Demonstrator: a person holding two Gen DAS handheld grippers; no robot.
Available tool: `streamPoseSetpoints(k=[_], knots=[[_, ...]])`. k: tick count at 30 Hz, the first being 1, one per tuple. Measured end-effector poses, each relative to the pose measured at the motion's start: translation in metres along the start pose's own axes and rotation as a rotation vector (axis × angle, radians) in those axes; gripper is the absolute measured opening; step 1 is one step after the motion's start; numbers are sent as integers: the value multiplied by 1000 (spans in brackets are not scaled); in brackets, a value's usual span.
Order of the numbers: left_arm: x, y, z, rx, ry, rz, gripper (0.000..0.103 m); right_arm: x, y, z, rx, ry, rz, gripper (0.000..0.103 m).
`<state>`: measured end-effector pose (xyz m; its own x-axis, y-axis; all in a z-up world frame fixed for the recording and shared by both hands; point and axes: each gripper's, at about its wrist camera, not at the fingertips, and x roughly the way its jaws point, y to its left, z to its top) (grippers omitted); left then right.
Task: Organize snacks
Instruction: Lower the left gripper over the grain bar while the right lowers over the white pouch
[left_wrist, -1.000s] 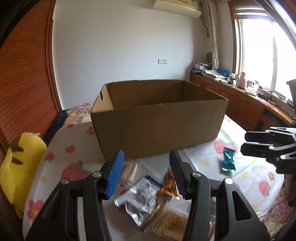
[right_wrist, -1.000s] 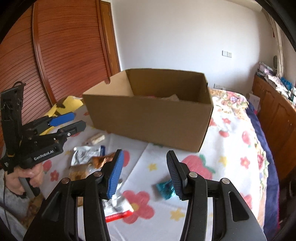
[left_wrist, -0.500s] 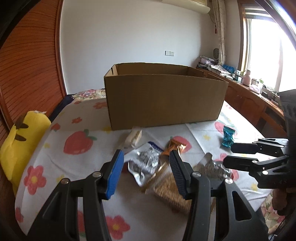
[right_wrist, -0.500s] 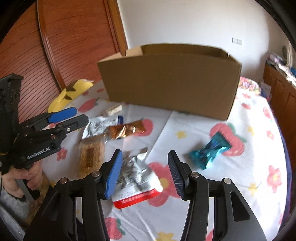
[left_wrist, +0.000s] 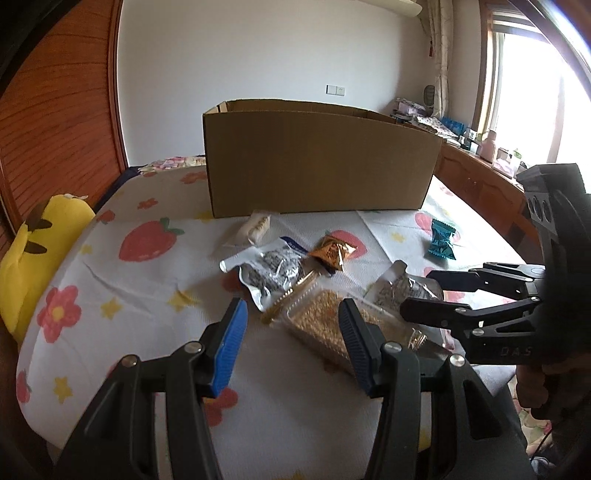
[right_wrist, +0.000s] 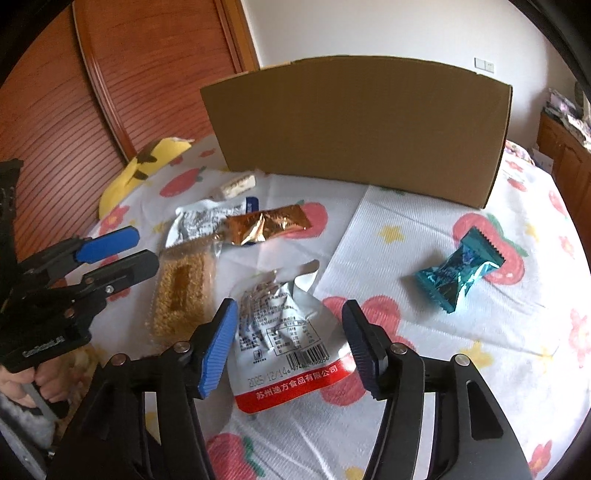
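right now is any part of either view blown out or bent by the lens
Left wrist view: the window at the right is blown out white. Right wrist view: evenly lit, but the cardboard box bows along its top edge from fisheye distortion, and the corners go dark.

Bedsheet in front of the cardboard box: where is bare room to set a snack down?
Free: between the silver pouch, the teal candy and the cardboard box; also left of the crumb bar. Crowded: around the orange wrapper.

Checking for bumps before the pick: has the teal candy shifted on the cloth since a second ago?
No. The teal candy still lies by the same strawberry print on the cloth; only the camera came closer.
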<state>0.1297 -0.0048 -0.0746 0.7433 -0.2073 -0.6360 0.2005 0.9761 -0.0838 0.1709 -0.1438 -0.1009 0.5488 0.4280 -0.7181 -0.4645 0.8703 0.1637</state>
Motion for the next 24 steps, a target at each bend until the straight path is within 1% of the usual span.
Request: streamPoseSetpoints(k=[7,13,18,22,24], knots=[[4,-8,-5,9,31,-7,52,2,4,-3,-40,9,-12,66],[12,-8,-3,-29,70,-35,52,3,10,-7,-80,12,-37,67],[18,-11,0,-57,95,-59,52,1,12,-13,-90,-12,-60,67],[24,-14,4,-68,113,-62,52,2,18,-17,-114,-39,-99,67],[27,-15,7,-79,123,-61,53,1,17,-19,-107,-52,-103,67]])
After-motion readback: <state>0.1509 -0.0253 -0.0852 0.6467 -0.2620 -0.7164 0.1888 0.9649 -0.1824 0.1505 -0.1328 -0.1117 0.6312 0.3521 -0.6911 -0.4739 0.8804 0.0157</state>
